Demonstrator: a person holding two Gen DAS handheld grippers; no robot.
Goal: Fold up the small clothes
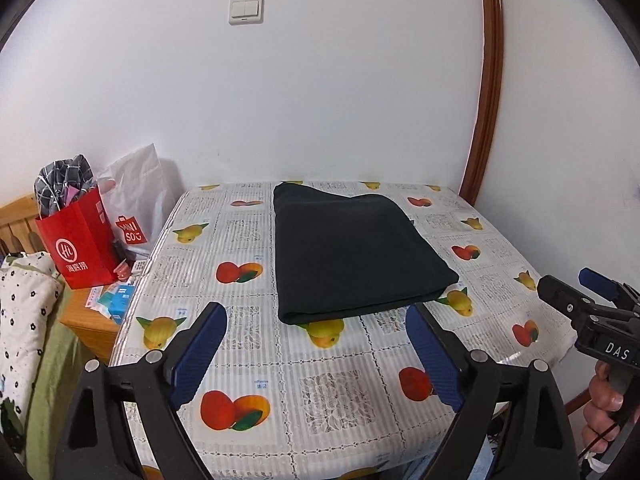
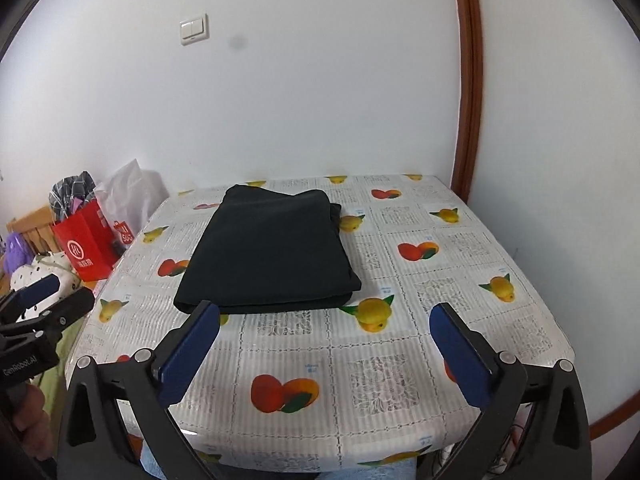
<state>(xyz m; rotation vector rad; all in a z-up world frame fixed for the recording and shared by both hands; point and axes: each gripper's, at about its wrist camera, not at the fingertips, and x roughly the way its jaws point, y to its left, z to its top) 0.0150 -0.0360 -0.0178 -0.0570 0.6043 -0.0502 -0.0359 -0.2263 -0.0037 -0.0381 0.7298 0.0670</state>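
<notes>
Dark folded garment lies mid-frame on the fruit-print tablecloth. My left gripper & right gripper both gape wide, empty. Looks soft, light, floppy; prob. pinch near-edge corners, layers unclear.

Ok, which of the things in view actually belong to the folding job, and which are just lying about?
Part of the job:
- dark folded garment on the fruit-print tablecloth
- left hand-held gripper, open
- right hand-held gripper, open

Lying about:
- red paper bag holding checked cloth
- white Miniso bag
- blue boxes on the side cabinet
- wall switch
</notes>
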